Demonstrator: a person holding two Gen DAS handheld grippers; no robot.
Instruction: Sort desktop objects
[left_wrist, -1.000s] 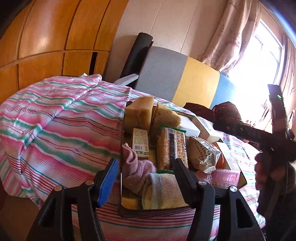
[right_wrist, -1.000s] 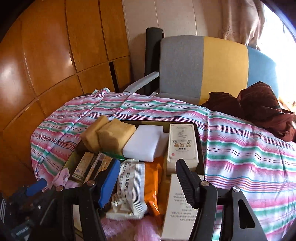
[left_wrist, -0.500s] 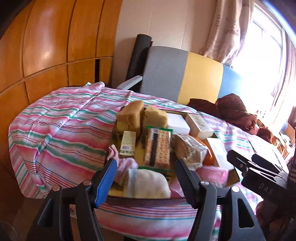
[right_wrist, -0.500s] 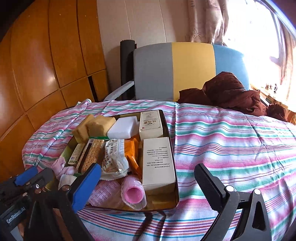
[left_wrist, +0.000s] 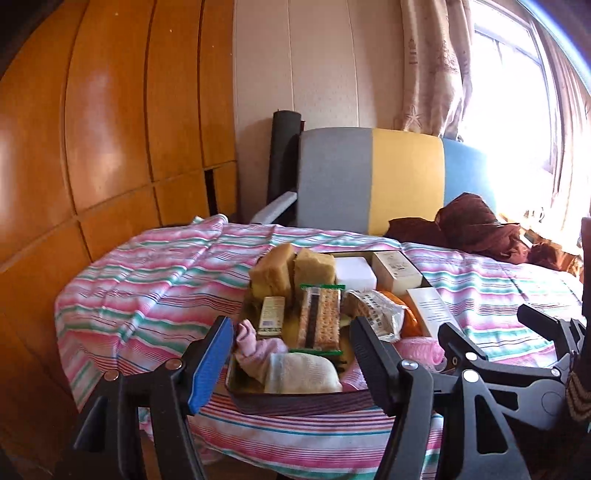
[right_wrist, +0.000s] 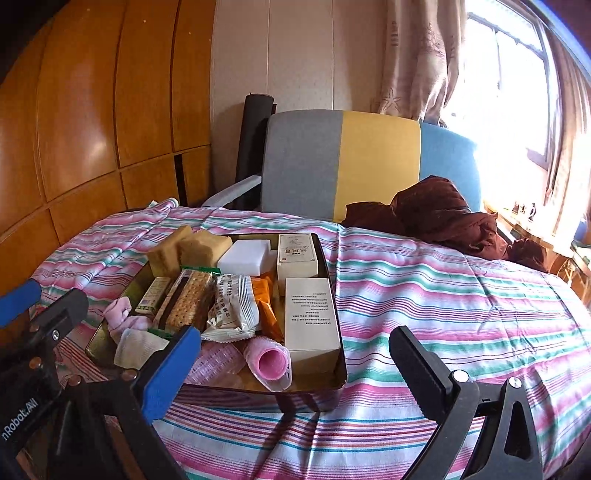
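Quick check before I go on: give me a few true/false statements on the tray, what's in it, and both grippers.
1. The tray sits on a striped cloth. True.
2. The right gripper is shut on the pink roller. False: it is open and holds nothing.
3. The white block lies beside two tan sponges. True.
4. The left gripper grips the cracker pack. False: it is open, short of the tray.
5. The tray holds no boxes. False: two white boxes lie along its right side.
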